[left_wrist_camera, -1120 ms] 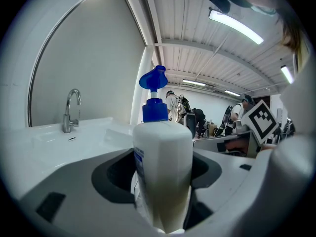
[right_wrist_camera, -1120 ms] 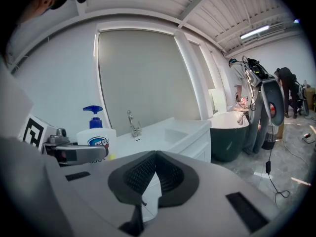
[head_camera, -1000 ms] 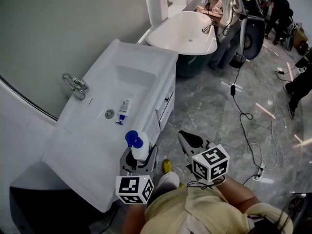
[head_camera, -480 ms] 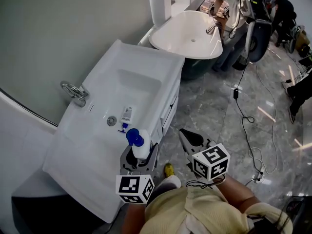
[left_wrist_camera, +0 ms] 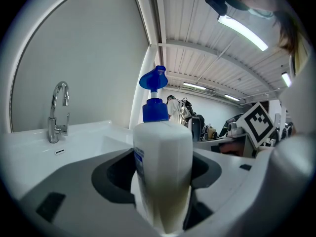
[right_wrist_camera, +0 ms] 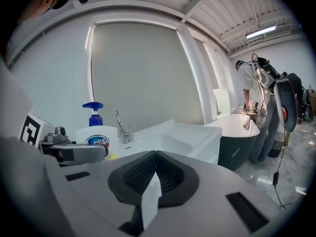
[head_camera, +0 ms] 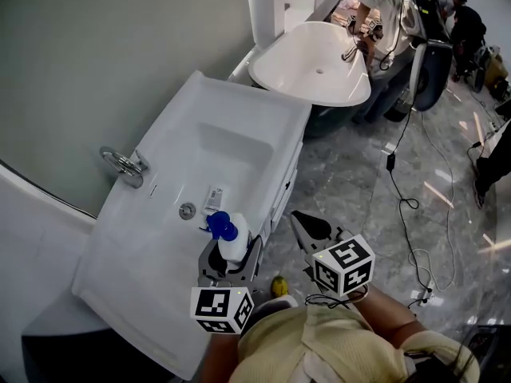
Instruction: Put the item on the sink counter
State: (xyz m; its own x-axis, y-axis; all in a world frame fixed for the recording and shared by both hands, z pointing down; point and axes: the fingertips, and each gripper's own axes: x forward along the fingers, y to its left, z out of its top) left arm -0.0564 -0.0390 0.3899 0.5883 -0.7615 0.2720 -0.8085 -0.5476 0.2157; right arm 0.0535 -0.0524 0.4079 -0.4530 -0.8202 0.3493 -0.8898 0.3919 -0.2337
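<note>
I see a bathroom display built inside a workshop hall. A white sink counter (head_camera: 263, 110) with a chrome faucet (head_camera: 124, 164) stands left, and a freestanding bathtub (head_camera: 311, 62) sits farther off on a grey marble floor (head_camera: 351, 206). Loose cables (head_camera: 392, 161) cross the floor, people (head_camera: 467, 22) work far right, and strip lights (left_wrist_camera: 244, 28) hang from a ribbed ceiling (left_wrist_camera: 197, 14).

Bottle (head_camera: 233, 244): smooth white plastic, faintly glossy, with a printed label; pump (head_camera: 217, 225) of glossy blue plastic. Worktop (head_camera: 132, 262): smooth, glossy white, ceramic-like. Tap (head_camera: 121, 163): polished chrome metal. Floor (head_camera: 351, 190): polished grey marble-look stone, mirroring the lights. Bathtub (head_camera: 315, 58): glossy white inside, dark shell outside. Left gripper (head_camera: 231, 254) and right gripper (right_wrist_camera: 155, 156): matt grey plastic; fingers (right_wrist_camera: 139, 174) faced with a dark ribbed lining. Marker cubes (head_camera: 343, 266): matt black-and-white print. Shirt (head_camera: 319, 349): tan cloth.
</note>
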